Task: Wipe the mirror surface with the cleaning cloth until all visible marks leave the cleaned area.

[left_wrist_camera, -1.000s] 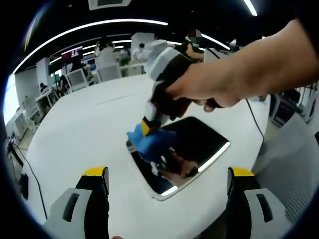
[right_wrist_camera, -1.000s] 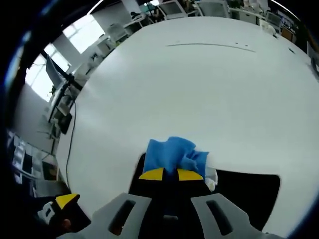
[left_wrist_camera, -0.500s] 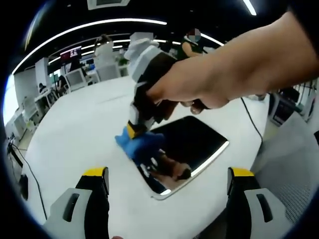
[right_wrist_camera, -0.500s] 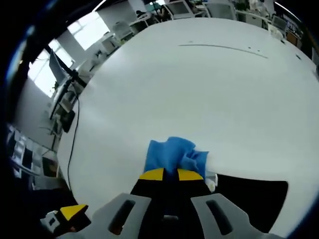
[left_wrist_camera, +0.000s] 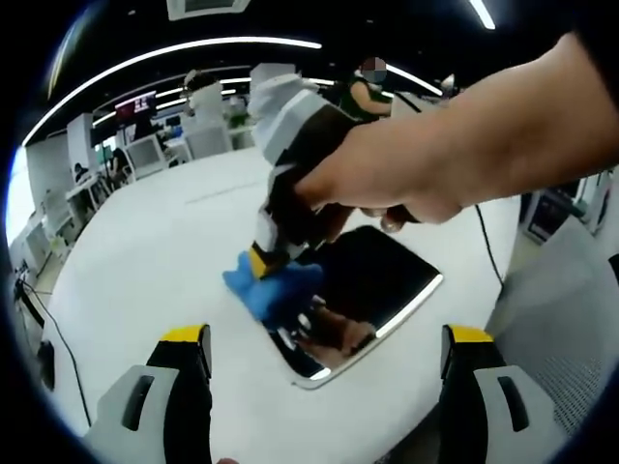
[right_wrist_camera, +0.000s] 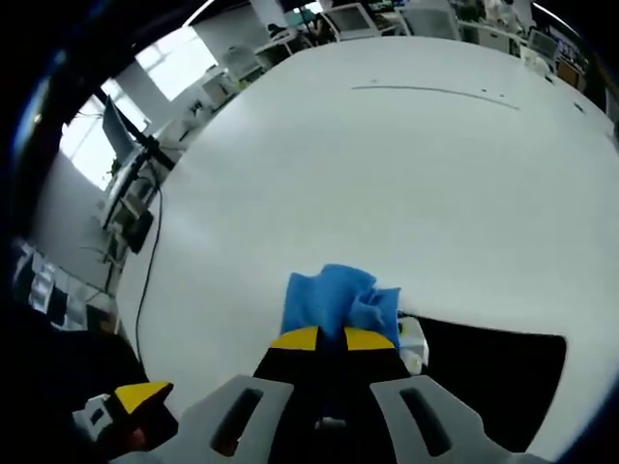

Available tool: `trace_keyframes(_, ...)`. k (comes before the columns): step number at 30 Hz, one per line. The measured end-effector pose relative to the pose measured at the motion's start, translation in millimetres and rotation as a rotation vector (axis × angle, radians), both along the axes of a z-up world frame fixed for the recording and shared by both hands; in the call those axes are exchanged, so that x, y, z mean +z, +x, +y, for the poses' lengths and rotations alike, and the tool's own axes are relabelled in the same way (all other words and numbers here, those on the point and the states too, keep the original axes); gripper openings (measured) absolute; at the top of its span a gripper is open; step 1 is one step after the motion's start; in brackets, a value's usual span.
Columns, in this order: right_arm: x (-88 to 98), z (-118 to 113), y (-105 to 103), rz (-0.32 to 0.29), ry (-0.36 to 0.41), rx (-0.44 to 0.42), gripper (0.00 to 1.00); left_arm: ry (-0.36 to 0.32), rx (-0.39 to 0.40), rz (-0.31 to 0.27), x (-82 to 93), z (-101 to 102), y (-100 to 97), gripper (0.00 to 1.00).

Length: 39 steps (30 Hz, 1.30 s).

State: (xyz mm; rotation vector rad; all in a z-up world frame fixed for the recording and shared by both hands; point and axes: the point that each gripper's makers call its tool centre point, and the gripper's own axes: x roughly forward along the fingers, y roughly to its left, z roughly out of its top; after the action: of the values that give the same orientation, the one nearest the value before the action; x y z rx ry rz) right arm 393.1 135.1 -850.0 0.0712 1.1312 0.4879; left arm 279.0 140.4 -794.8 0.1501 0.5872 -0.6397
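A white table (left_wrist_camera: 145,251) spreads across the middle of both views — round-edged, with a thin seam (right_wrist_camera: 435,91) near the top of the right gripper view. Monitors (left_wrist_camera: 147,153) and desks sit upper left; a cable (right_wrist_camera: 145,261) hangs at left — ceiling lights (left_wrist_camera: 174,50) arc above.

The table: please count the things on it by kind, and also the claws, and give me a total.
Mirror: 1
Blue cloth: 1, held in the right claw, resting at the mirror's corner
Claws: 2, the left claw open and apart from the mirror
Total: 4, all at one white table
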Motion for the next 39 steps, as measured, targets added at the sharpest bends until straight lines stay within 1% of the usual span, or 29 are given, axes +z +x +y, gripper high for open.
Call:
trace_keyframes(5,-2.2,0.1,-5.6,0.01,0.012,-0.001,0.02,0.014,-0.006,0.001,-1.8,0.4,0.3,0.99)
trace_keyframes(11,0.5,1.7,-19.4,0.014,0.014,0.016,0.02,0.015,-0.005,0.0,-1.2,0.4,0.4,0.99)
trace_keyframes(14,-1.6,2.2,-19.7,0.019,0.014,0.019,0.02,0.016,-0.011,0.012,-3.7,-0.5,-1.1,0.99)
trace_keyframes(17,-0.8,2.8,-23.7,0.026,0.017,0.022,0.02,0.021,-0.01,0.002,-2.2,0.0,-0.5,0.99)
trace_keyframes(23,-0.8,4.3,-29.9,0.031,0.017,0.032,0.02,0.023,-0.011,0.004,-3.0,0.4,-1.6,0.99)
trace_keyframes(29,-2.4,5.6,-32.3,0.035,0.019,0.041,0.02,0.03,-0.012,0.001,-3.1,1.2,-1.3,0.99)
trace_keyframes(34,-1.5,5.9,-33.6,0.022,0.002,0.062,0.02,0.031,-0.008,0.009,-5.5,2.5,-0.9,0.99)
trace_keyframes(37,-1.7,6.0,-33.3,0.027,0.001,0.066,0.02,0.034,-0.004,0.007,-5.5,3.5,-1.4,0.99)
trace_keyframes(39,-1.9,5.9,-33.6,0.015,-0.001,0.077,0.02,0.036,-0.006,0.008,-6.1,3.4,-2.0,0.99)
